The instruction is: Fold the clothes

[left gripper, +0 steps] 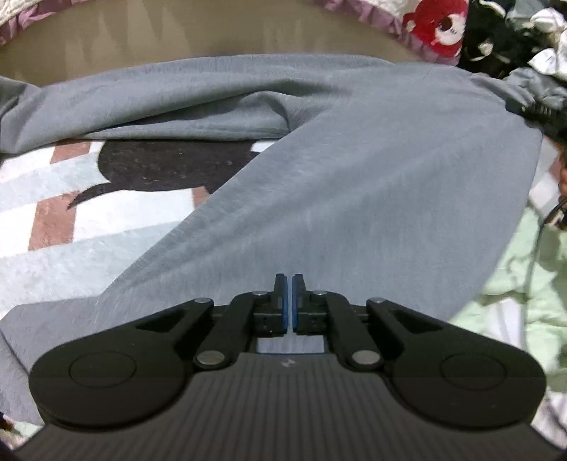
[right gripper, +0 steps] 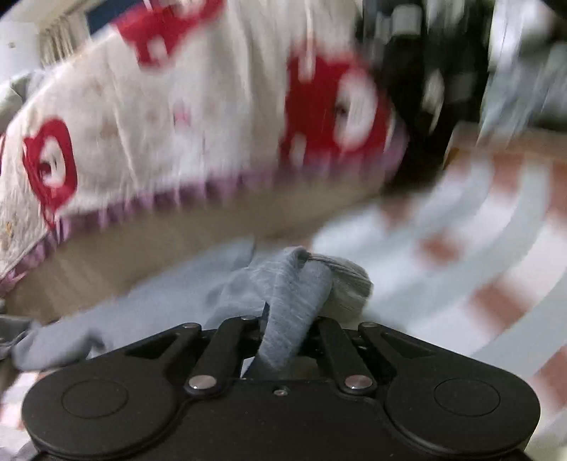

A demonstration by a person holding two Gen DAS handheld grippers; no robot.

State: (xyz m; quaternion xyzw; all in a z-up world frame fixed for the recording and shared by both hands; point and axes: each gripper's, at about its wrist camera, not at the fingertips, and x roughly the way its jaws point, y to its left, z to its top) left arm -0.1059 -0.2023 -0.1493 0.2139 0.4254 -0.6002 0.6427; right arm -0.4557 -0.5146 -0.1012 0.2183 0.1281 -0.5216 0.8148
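A grey garment [left gripper: 354, 184] lies spread over the rug, with one long part running diagonally from the near left to the far right. My left gripper [left gripper: 288, 283] hovers low over its near part, the blue pads [left gripper: 283, 305] together and no cloth visible between them. In the right wrist view, which is blurred, my right gripper [right gripper: 287, 315] is shut on a bunched fold of the grey garment [right gripper: 290, 294]. The fold is lifted off the rug and the rest trails down to the left.
A patterned rug [left gripper: 88, 220] in white, pale blue and brown with a black shape lies under the garment. Behind it is a bed side [left gripper: 212, 32] with a white quilt [right gripper: 159, 106] printed in red and frilled in purple. Dark clothes [left gripper: 514, 35] are piled far right; pale green cloth [left gripper: 524, 283] lies near right.
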